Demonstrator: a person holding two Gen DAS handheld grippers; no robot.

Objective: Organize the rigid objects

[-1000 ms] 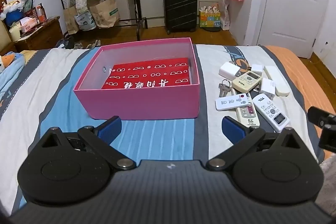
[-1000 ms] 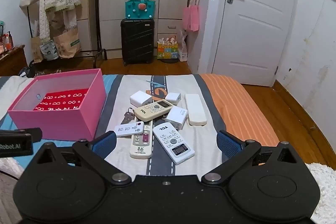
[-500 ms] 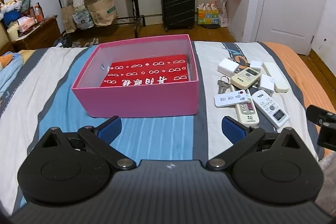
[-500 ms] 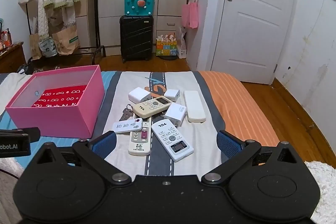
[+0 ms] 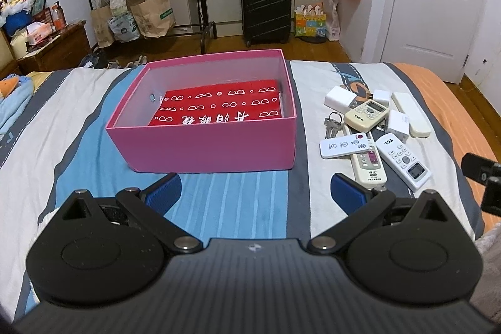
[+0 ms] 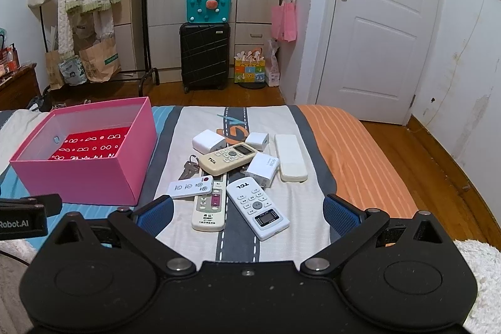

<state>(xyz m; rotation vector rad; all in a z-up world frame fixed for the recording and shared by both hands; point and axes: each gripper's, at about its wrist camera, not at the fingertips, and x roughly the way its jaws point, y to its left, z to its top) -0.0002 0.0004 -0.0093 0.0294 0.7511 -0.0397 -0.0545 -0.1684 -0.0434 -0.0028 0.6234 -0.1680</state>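
Observation:
An open pink box (image 5: 206,146) (image 6: 78,174) with a red printed sheet inside stands on the striped bed. To its right lies a pile of rigid things: a white TCL remote (image 6: 256,207) (image 5: 404,161), a cream TCL remote (image 6: 227,157), a small flat white remote (image 6: 190,187), another long remote (image 6: 209,213), keys (image 6: 188,169), white chargers (image 6: 208,141) and a white case (image 6: 290,157). My left gripper (image 5: 255,191) hangs open before the box. My right gripper (image 6: 247,216) is open just short of the remotes, empty.
A black suitcase (image 6: 203,55) with a teal bag stands by the wardrobe beyond the bed. A clothes rack (image 6: 87,5) is at left, a white door (image 6: 379,36) at right. The bed's orange edge (image 6: 360,152) drops to wooden floor.
Both grippers have drawn back and risen a little, so the box and the pile sit slightly farther away. Nothing on the bed has moved.

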